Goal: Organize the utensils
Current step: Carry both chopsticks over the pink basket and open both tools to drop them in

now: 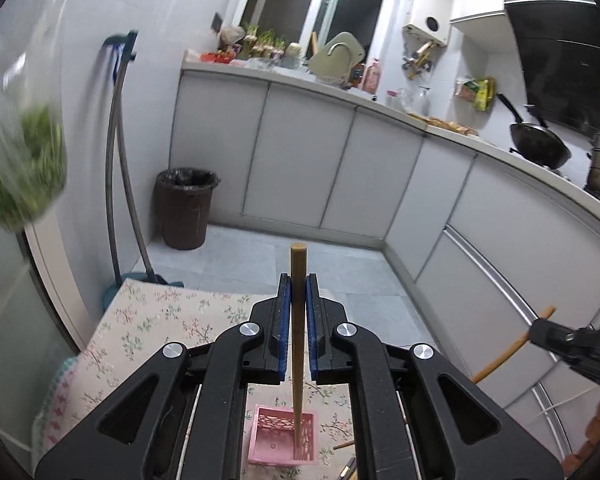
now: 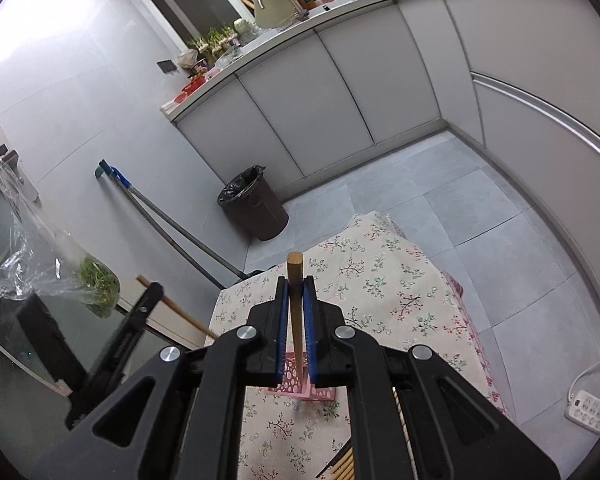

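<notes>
Wooden and round-ended, a chopstick [image 1: 299, 320] stood upright between the blue pads of the left gripper [image 1: 299, 288], jaws nearly closed on it, its lower tip inside the pink perforated basket [image 1: 265, 438] on the floral tablecloth [image 1: 148, 320], apparently for dropping in; the right gripper [image 2: 295, 292] pinched a second chopstick [image 2: 295, 304] the same way above that basket [image 2: 290, 382], while loose chopsticks [image 2: 342, 466] lay on the cloth nearby
</notes>
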Demonstrator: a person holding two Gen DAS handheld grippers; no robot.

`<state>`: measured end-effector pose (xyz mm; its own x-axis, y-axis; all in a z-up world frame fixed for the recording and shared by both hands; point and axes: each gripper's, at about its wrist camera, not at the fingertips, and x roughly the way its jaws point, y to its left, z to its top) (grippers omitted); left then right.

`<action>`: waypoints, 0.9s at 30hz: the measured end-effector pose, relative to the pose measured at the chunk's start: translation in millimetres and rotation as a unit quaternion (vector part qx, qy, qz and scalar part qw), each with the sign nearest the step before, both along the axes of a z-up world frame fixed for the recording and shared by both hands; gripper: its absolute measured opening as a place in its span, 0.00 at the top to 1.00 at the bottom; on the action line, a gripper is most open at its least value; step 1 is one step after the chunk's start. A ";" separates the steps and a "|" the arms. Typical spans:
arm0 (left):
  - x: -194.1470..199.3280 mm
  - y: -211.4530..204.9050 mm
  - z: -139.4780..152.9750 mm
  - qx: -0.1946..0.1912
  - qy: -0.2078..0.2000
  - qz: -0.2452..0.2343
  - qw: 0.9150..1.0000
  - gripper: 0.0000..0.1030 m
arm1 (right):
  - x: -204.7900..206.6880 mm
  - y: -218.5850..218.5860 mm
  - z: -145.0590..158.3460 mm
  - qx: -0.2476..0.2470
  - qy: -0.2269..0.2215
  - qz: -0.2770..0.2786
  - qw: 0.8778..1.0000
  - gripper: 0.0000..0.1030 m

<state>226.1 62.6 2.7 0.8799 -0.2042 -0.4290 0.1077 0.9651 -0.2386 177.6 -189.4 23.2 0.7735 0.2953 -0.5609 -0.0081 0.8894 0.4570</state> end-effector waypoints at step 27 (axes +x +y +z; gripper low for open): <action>-39.5 69.5 -40.8 -0.088 0.006 0.077 0.993 0.47 | 44.5 65.7 -49.2 -0.073 0.024 0.013 0.997 0.93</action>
<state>186.6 132.0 -38.1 0.9015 -0.1401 -0.4094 -0.0426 0.9129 -0.4060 222.1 -123.8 -26.0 0.7376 0.2278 -0.6356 -0.0136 0.9462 0.3232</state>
